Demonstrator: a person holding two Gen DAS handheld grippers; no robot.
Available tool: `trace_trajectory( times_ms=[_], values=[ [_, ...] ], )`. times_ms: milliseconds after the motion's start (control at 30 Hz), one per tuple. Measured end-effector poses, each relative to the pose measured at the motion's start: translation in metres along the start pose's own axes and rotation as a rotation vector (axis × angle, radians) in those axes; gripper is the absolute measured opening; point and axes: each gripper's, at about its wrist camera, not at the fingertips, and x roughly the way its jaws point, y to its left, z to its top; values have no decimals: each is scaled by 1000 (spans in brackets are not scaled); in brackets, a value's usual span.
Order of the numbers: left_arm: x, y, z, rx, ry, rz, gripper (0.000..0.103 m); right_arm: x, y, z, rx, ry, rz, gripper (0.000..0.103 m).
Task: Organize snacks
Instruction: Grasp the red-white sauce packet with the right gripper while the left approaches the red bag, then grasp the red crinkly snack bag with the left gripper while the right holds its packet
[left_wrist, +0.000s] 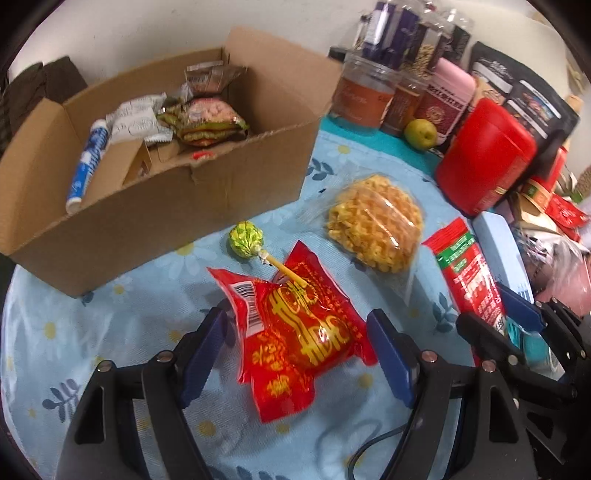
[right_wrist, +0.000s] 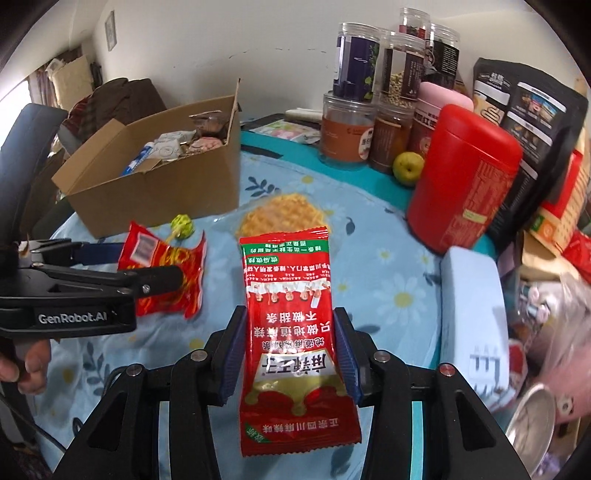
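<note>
Pinching the long red-and-green foil snack sachet (right_wrist: 295, 332) clear of the cloth for boxing, the right gripper (right_wrist: 290, 360) leaves the left gripper (left_wrist: 297, 354) spread astride the crinkled red-and-gold packet (left_wrist: 295, 332), open brown cardboard box (left_wrist: 236, 184) at eleven o'clock.

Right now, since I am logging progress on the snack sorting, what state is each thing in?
cardboard box: open, partly filled.
long red packet: gripped by right gripper.
red pouch: on cloth, between open left gripper pads.
lollipop: wrapped, loose.
waffle: bagged, loose.
</note>
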Motion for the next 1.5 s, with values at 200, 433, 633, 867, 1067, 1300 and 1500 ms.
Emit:
trace_trajectory(
  times_ms=[200, 433, 633, 867, 1067, 1300, 1500],
  values=[
    [23, 11, -1, -83, 75, -47, 78, 8, -3, 5, 0, -1, 12, 45],
    [30, -5, -1, 4, 58, -7, 85, 16, -9, 1, 27, 22, 25, 45],
    [26, -6, -2, 24, -4, -3, 38, 16, -11, -4, 40, 27, 21, 45],
    [14, 6, -8, 8, -20, -37, 38, 16, -11, -8, 56, 36, 41, 45],
    [3, 5, -20, 20, -31, -35, 38, 12, -6, -14, 64, 40, 67, 45],
    [-14, 9, -41, 25, -51, -34, 37, 6, 9, -22, 55, 42, 96, 45],
    [-28, 15, -56, 18, -72, -41, 37, -3, 27, -32, 36, 44, 120, 45]
  ],
)
